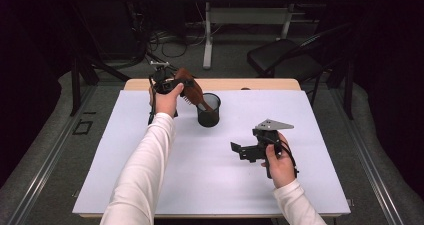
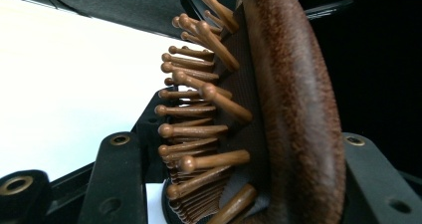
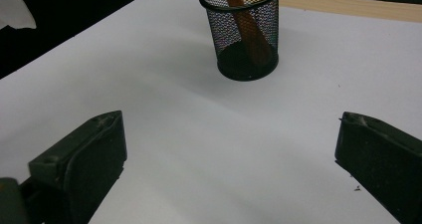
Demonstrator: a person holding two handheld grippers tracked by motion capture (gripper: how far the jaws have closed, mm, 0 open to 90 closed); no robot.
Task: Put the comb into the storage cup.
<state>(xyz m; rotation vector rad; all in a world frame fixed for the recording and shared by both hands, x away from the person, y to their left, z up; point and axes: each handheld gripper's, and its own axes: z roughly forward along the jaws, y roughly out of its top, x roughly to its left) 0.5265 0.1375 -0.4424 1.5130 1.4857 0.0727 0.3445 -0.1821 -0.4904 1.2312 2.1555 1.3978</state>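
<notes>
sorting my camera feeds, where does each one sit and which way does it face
High view: above the person's side, looking forward and down on the white table; both white-sleeved forearms show.
Left gripper view: rides the left gripper, facing the brown wooden hairbrush clamped between its jaws.
Right gripper view: rides the right gripper, jaws apart, facing the black mesh cup.
High and right views share cup and brush handle.

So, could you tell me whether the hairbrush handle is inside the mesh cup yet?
Inside: the hairbrush handle slants into the mesh cup.
</notes>
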